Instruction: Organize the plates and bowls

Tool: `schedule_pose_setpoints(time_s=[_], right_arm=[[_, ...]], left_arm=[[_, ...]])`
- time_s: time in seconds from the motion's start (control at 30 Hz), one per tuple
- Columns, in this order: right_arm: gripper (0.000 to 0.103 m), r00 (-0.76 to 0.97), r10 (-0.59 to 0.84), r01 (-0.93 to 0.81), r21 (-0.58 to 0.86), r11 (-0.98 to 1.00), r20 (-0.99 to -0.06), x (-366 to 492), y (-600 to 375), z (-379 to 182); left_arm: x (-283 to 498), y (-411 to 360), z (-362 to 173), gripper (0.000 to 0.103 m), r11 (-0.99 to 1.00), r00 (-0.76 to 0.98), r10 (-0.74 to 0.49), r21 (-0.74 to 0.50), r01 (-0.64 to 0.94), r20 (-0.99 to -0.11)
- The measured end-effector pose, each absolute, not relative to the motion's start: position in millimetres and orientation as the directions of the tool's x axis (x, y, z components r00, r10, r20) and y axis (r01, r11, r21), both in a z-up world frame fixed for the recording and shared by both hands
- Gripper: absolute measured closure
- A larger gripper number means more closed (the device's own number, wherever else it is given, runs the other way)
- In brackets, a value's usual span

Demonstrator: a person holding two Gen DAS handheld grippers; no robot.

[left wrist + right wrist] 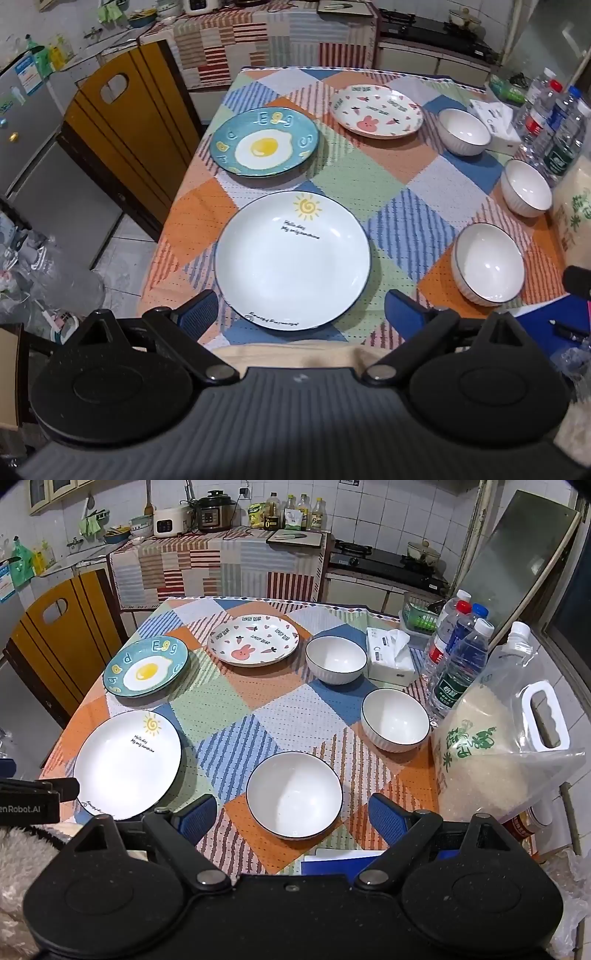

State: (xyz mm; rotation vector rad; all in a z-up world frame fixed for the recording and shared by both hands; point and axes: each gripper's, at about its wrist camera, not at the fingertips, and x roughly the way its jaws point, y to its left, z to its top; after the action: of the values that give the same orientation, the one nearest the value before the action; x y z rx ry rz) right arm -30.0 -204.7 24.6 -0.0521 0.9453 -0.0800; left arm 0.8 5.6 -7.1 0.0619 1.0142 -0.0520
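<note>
The round white ceramic plate with a yellow sun drawing (293,260) lies flat on the patchwork tablecloth (343,177), straight ahead of my left gripper (301,312), whose jaws gape empty. My right gripper (291,818), likewise spread, faces the nearest white ribbed bowl (294,795).

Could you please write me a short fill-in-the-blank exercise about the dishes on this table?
1. The number of white bowls on the table is ____.
2. The teal plate is decorated with a fried ____.
3. The plate with the pink rabbit lies at the ____ end of the table from the grippers.
4. The left gripper and the right gripper both have their jaws ____, holding nothing.

Missing words: three; egg; far; open
</note>
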Motion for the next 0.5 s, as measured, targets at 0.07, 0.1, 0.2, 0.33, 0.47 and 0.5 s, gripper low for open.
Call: schedule_pose_setpoints(time_s=[0.07, 0.1, 0.2, 0.33, 0.47, 0.5], right_arm=[[0.011, 0.582, -0.093, 0.049, -0.079, 0.996, -0.808, -28.8, -204.4, 25.4], [0.011, 0.583, -0.092, 0.048, -0.079, 0.996, -0.807, -28.9, -207.1, 21.7], [0.011, 0.584, -0.092, 0.051, -0.077, 0.996, -0.806, -29.0, -208.3, 21.7], [0.011, 0.586, -0.096, 0.053, -0.080, 0.995, -0.804, -29.6, -209.6, 20.4], [0.011, 0.587, -0.090, 0.049, -0.076, 0.996, -0.804, -29.2, -208.8, 19.2], [0.011, 0.587, -0.090, 0.049, -0.076, 0.996, -0.805, -29.2, -207.8, 19.0]], left_arm=[[1.6, 6.7, -7.6, 0.005, 0.998, 0.528, -0.001, 0.036, 0.059, -0.849], [1.8, 6.8, -8.1, 0.005, 0.998, 0.528, 0.005, 0.038, 0.053, -0.850], [1.4, 8.4, -7.1, 0.005, 0.998, 0.530, 0.012, 0.043, 0.046, -0.848], [-0.9, 9.9, -4.3, 0.005, 0.998, 0.542, 0.018, 0.049, 0.043, -0.840], [-2.2, 11.7, -1.8, 0.005, 0.999, 0.548, 0.009, 0.037, 0.040, -0.837], [-2.4, 11.8, -1.4, 0.005, 0.999, 0.549, 0.009, 0.036, 0.038, -0.836]])
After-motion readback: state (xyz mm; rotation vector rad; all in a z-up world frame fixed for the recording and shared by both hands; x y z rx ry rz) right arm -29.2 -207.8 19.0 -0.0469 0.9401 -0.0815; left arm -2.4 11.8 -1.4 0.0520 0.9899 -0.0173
